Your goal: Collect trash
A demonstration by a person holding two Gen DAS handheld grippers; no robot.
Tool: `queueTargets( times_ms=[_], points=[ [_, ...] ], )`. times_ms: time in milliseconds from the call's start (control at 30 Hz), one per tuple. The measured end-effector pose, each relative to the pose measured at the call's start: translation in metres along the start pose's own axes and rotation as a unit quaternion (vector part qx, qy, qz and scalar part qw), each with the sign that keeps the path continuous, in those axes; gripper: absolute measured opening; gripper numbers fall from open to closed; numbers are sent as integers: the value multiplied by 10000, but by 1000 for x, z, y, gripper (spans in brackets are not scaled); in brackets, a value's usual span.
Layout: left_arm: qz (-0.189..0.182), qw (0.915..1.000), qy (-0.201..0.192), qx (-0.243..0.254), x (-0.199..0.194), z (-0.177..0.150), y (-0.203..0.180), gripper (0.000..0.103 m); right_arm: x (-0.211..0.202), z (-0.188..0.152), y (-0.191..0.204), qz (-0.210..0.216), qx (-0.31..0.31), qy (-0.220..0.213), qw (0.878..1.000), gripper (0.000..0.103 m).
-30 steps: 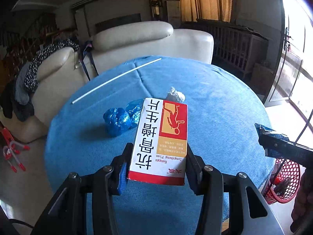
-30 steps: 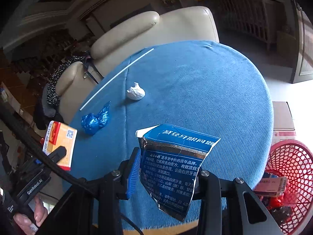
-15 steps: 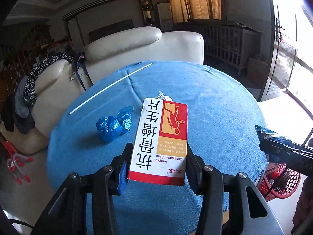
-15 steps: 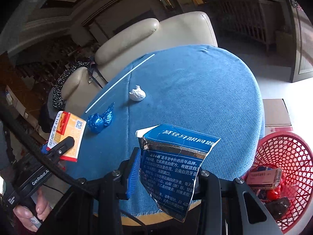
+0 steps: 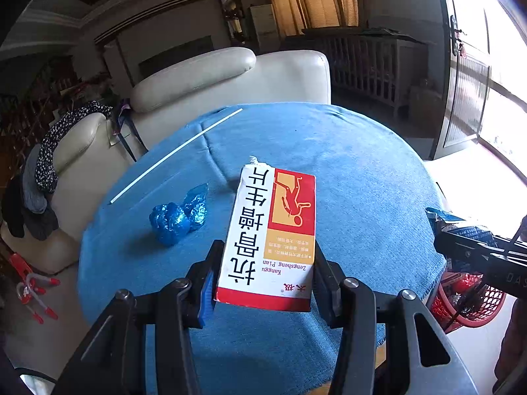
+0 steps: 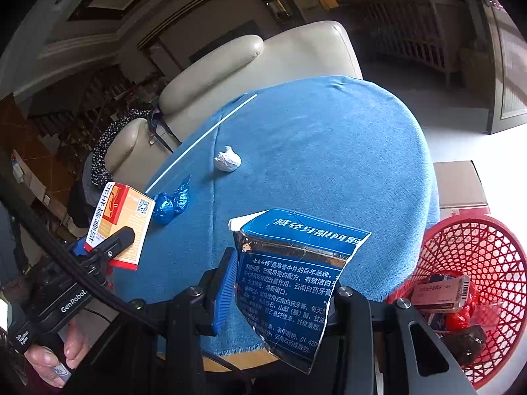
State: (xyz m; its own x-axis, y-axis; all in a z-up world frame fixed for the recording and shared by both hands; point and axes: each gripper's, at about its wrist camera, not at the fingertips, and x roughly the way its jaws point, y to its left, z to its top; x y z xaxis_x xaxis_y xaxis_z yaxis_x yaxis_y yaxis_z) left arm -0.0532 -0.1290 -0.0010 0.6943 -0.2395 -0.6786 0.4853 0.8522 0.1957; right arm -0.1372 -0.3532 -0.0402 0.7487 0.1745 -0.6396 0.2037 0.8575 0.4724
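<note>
My left gripper (image 5: 266,263) is shut on a red, white and orange medicine box (image 5: 273,230), held above the near part of the blue-clothed round table (image 5: 362,181). My right gripper (image 6: 283,279) is shut on a torn blue toothpaste carton (image 6: 296,263) above the table's near edge. On the cloth lie a crumpled blue wrapper (image 6: 171,202), a white paper wad (image 6: 227,161) and a thin white stick (image 6: 201,138). A red mesh basket (image 6: 471,263) with several discarded packs stands on the floor at the lower right. In the left wrist view the wad is almost hidden behind the box.
A cream sofa (image 5: 230,75) with clothes draped over its arm stands behind the table. A cardboard box (image 6: 457,181) lies on the floor beyond the basket. A person's hand (image 6: 59,355) holds the left gripper's handle. A bright doorway is at the right.
Both grippers have drifted sideways along the table's near side with their loads. More of the red basket shows in the right wrist view. The paper wad has slipped behind the medicine box.
</note>
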Motion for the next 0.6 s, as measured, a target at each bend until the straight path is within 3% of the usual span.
queueTargets(
  times_ms=[600],
  points=[
    [-111,9991,45,398,3,6,-36,51,-13,-7,-21,-59,168,-79,9998,42]
  ],
)
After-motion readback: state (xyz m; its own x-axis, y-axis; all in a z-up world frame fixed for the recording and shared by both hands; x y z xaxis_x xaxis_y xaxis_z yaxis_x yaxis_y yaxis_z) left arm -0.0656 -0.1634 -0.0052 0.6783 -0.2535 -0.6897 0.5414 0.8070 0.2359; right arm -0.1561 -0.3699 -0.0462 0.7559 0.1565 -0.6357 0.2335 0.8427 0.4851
